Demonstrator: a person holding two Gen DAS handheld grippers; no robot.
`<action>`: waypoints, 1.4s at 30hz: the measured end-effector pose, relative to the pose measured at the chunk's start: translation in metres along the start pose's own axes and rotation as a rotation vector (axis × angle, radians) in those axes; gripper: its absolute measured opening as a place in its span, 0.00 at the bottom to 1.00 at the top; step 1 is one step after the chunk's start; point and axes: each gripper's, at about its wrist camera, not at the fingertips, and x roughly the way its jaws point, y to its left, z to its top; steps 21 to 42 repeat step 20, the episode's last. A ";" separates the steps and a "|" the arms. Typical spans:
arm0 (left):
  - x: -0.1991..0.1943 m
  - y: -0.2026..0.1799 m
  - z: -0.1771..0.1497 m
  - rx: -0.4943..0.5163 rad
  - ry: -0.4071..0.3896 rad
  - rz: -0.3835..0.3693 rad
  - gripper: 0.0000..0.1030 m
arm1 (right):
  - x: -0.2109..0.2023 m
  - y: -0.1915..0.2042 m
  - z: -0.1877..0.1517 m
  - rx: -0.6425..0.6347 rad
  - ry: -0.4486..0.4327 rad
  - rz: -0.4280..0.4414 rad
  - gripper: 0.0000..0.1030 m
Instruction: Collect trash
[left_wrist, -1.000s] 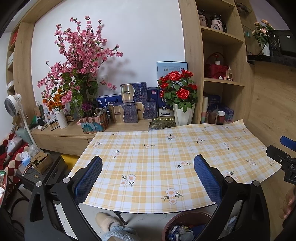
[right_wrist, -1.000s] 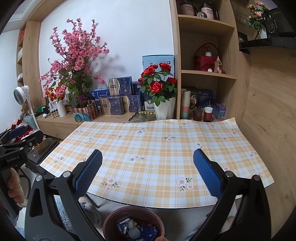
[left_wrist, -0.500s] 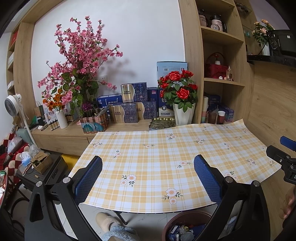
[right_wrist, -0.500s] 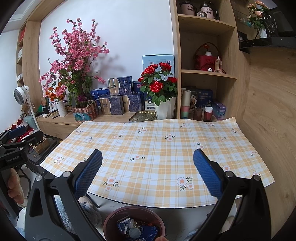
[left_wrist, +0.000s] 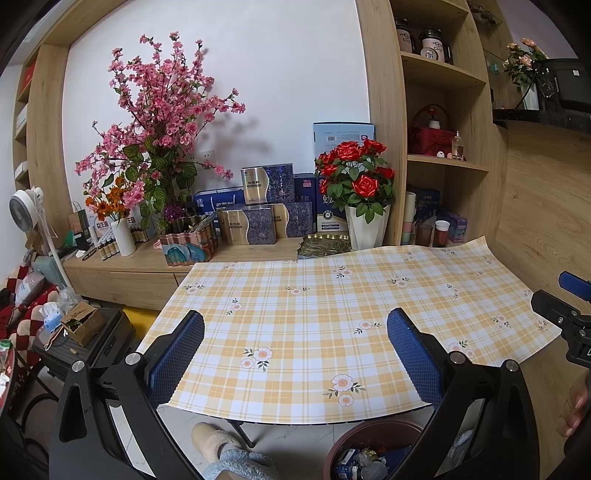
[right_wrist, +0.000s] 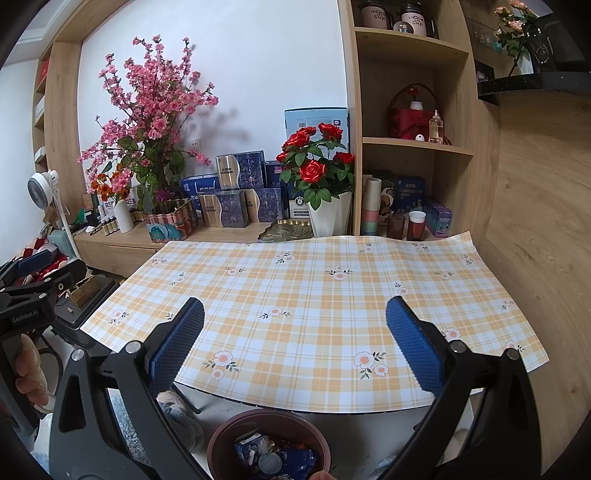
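Observation:
A brown round bin (right_wrist: 269, 443) stands on the floor below the table's near edge, holding blue wrappers and other trash; it also shows in the left wrist view (left_wrist: 373, 452). My left gripper (left_wrist: 295, 350) is open and empty, held above the near edge of the checked tablecloth (left_wrist: 332, 314). My right gripper (right_wrist: 295, 347) is open and empty over the same cloth (right_wrist: 314, 295). No trash lies on the cloth. Each gripper shows at the edge of the other's view.
A white vase of red roses (right_wrist: 325, 192), boxes (right_wrist: 225, 206), a pink blossom arrangement (right_wrist: 147, 122) and a gold tray (right_wrist: 288, 229) stand on the sideboard behind the table. Shelves with cups (right_wrist: 413, 225) rise at right. A fan (left_wrist: 26, 210) and clutter are at left.

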 end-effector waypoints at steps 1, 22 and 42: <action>0.000 0.000 0.000 -0.001 0.000 0.001 0.94 | 0.000 0.000 0.000 0.000 0.000 0.000 0.94; -0.003 0.006 0.000 -0.033 0.008 0.002 0.94 | -0.006 0.003 -0.005 0.005 -0.010 0.001 0.94; -0.003 0.006 0.000 -0.033 0.008 0.002 0.94 | -0.006 0.003 -0.005 0.005 -0.010 0.001 0.94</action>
